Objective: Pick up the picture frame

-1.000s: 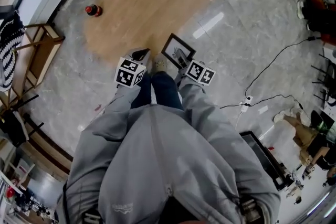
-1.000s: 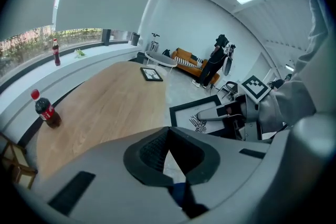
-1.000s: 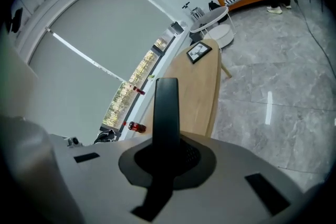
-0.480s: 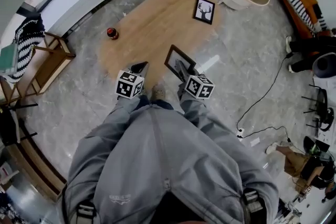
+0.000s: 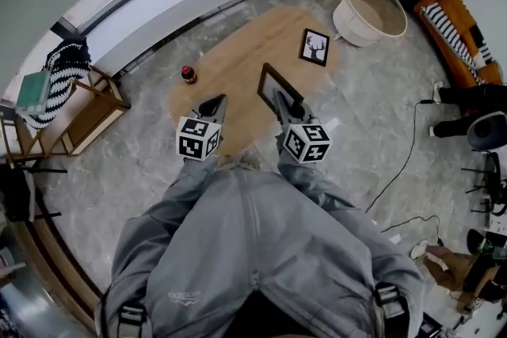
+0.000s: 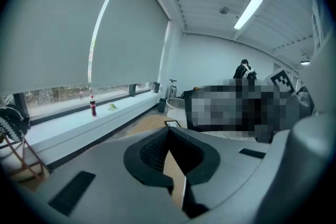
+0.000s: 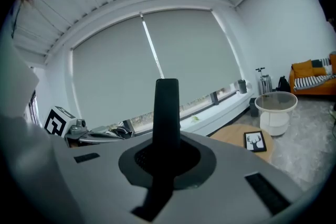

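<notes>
The right tongs (image 5: 285, 103) are clenched on the near edge of a black-rimmed rectangular picture frame (image 5: 274, 81), which is held up in the air above the floor. Seen from the head, its long axis runs away from the person, toward the upper left of that view, with the far end free. In the right gripper view it shows edge-on, as a thin dark slab standing straight up out of the jaws. Its foot is buried between them, and what is on its face cannot be made out in either view.

The left tongs (image 5: 215, 104) are pressed together with nothing between them, and they hang level with the right ones.

Further out, a second black frame with a deer print (image 5: 315, 47) lies flat on an oval wood-grain mat (image 5: 238, 59). A small red-capped dark bottle (image 5: 188, 74) stands at the mat's left edge. A round white tub (image 5: 369, 8) sits beyond the deer frame. Grey sleeves (image 5: 313, 186) hide both hands
</notes>
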A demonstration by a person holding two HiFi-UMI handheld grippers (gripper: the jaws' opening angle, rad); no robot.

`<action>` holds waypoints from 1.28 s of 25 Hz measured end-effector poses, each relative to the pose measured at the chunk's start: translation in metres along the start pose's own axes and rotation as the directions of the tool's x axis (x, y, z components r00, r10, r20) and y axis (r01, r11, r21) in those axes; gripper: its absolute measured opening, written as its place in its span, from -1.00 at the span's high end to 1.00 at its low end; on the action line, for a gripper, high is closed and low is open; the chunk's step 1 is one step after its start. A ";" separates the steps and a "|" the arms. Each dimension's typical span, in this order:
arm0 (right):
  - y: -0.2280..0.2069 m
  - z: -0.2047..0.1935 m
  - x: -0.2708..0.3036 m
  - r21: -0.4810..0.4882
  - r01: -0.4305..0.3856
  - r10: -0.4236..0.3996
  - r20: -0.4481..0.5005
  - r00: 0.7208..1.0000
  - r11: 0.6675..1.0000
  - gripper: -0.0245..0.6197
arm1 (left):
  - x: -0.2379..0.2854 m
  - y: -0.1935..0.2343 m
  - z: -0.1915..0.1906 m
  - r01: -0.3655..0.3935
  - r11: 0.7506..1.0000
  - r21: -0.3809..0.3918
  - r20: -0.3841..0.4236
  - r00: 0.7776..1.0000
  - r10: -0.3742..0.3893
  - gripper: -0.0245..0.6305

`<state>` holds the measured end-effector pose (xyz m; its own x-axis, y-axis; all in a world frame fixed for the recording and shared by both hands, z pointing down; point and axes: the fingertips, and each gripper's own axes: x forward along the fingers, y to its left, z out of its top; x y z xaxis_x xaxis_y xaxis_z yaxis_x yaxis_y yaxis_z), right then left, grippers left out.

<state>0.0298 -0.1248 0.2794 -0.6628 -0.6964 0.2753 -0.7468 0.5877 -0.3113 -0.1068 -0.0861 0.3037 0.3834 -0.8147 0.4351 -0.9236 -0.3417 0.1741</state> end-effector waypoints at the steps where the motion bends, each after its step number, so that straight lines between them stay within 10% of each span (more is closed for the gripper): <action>1: 0.005 0.009 -0.003 -0.019 0.000 0.000 0.021 1.000 1.000 0.81 | -0.005 -0.002 0.007 -0.007 1.000 0.002 0.022 1.000 0.007 0.87; 18: 0.095 0.140 -0.024 -0.358 0.051 0.061 0.294 0.954 0.932 0.81 | -0.093 -0.008 0.163 -0.165 0.981 0.097 0.432 0.895 0.108 0.87; 32: 0.119 0.175 -0.053 -0.380 0.064 0.086 0.366 0.927 0.923 0.81 | -0.130 -0.026 0.186 -0.189 0.977 0.097 0.519 0.847 0.112 0.87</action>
<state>-0.0145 -0.0897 0.0689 -0.6586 -0.7452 -0.1045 -0.7524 0.6543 0.0761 -0.1311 -0.0589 0.0781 0.2246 -0.9719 -0.0702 -0.9743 -0.2253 0.0021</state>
